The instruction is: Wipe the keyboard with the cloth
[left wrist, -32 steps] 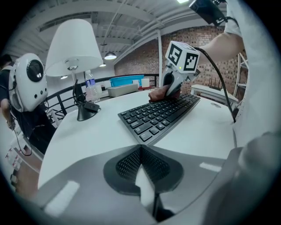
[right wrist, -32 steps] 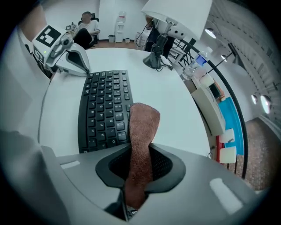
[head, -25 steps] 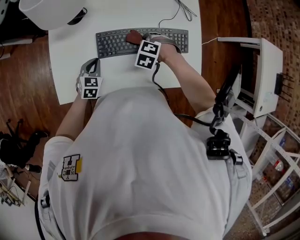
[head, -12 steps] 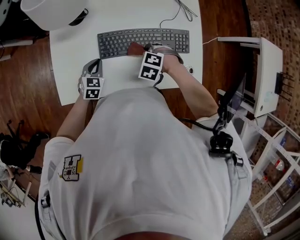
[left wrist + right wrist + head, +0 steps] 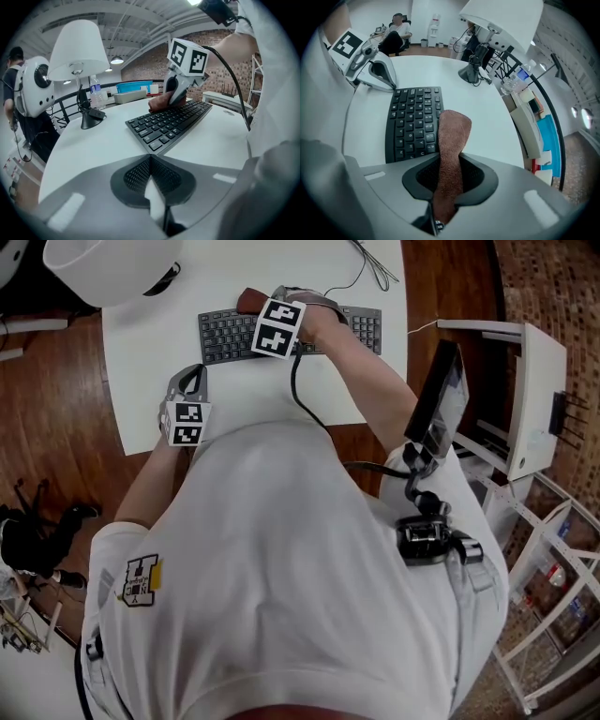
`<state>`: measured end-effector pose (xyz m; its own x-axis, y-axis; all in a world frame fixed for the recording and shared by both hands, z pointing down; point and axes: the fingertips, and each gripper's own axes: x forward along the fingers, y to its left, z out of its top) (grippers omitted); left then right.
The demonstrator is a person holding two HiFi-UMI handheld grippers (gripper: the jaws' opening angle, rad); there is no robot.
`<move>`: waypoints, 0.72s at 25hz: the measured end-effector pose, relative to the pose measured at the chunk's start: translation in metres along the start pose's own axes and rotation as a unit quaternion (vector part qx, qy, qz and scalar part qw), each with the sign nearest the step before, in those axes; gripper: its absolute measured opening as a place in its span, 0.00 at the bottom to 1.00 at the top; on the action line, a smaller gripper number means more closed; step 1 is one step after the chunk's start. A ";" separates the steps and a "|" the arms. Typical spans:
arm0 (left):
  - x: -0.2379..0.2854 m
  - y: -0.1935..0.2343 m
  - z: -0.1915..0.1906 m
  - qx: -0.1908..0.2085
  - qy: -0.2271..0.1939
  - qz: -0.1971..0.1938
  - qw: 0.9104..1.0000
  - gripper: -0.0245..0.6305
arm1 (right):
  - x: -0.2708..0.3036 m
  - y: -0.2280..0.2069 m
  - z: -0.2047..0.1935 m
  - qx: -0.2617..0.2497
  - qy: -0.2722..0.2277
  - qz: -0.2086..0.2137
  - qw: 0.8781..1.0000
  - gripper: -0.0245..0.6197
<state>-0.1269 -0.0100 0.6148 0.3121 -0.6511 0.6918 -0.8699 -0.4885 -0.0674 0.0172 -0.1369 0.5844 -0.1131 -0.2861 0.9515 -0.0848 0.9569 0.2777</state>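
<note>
Between the jaws of the right gripper [image 5: 449,174] a brown, nappy strip of cloth [image 5: 453,133] is pinched firmly. Its free end reaches out past the tips and lies along the far long edge of the flat dark-grey keyboard [image 5: 412,123]. Part of the cloth is over the last row of keys and part over the white table [image 5: 487,112] beyond. From the head view, the right gripper [image 5: 255,306] stands steeply over the left half of the keyboard [image 5: 223,336], near the table's far edge.

The step in hand looks like a wiping stroke along the top row. To do it well, the grip should stay as tight as it is. The gripper should ride low enough that the loose cloth end presses flat on the keycaps, not trailing over the table beside them. Straight passes along each row, working from the far edge toward the near one, would probably cover the keys most evenly.

The left gripper [image 5: 149,174] has its jaws together on nothing and sits near the table's near-left edge, just short of the keyboard's near-left corner. Nothing pins the keyboard, so a hard stroke might slide it, and light pressure seems wise. A white-shaded desk lamp [image 5: 78,49] stands well clear at the table's far-left edge.
</note>
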 end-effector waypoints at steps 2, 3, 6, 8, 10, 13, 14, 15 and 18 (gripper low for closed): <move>0.000 0.001 0.000 0.001 0.000 -0.001 1.000 0.04 | -0.002 0.018 0.000 -0.008 0.000 0.006 1.000 0.15; 0.000 0.001 0.001 0.001 0.000 -0.001 1.000 0.04 | -0.003 0.027 -0.001 -0.012 0.001 0.009 1.000 0.15; 0.001 0.001 0.000 0.000 0.001 -0.002 1.000 0.04 | -0.008 0.056 -0.005 -0.025 0.002 0.020 0.999 0.15; 0.002 0.000 0.000 -0.001 0.003 -0.002 1.000 0.04 | -0.012 0.077 -0.009 -0.031 0.003 0.030 0.999 0.15; 0.003 0.000 -0.001 0.000 0.001 0.000 1.000 0.04 | -0.014 0.098 -0.013 -0.035 0.003 0.038 0.999 0.15; 0.003 0.000 0.000 0.004 0.000 0.003 1.000 0.04 | -0.021 0.125 -0.017 -0.037 0.001 0.054 0.998 0.15; 0.003 0.000 0.000 0.004 0.000 0.003 1.000 0.04 | -0.022 0.132 -0.019 -0.037 0.001 0.060 0.998 0.15; 0.003 -0.001 0.001 0.003 0.001 0.003 1.000 0.04 | -0.022 0.138 -0.020 -0.038 0.002 0.065 0.997 0.15; 0.004 -0.001 0.000 0.002 0.001 0.002 1.000 0.04 | -0.021 0.139 -0.019 -0.043 0.001 0.068 0.997 0.15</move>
<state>-0.1249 -0.0118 0.6175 0.3080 -0.6523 0.6926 -0.8697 -0.4881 -0.0730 0.0269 0.0034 0.6057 -0.1154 -0.1544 0.9812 0.0154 0.9875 0.1571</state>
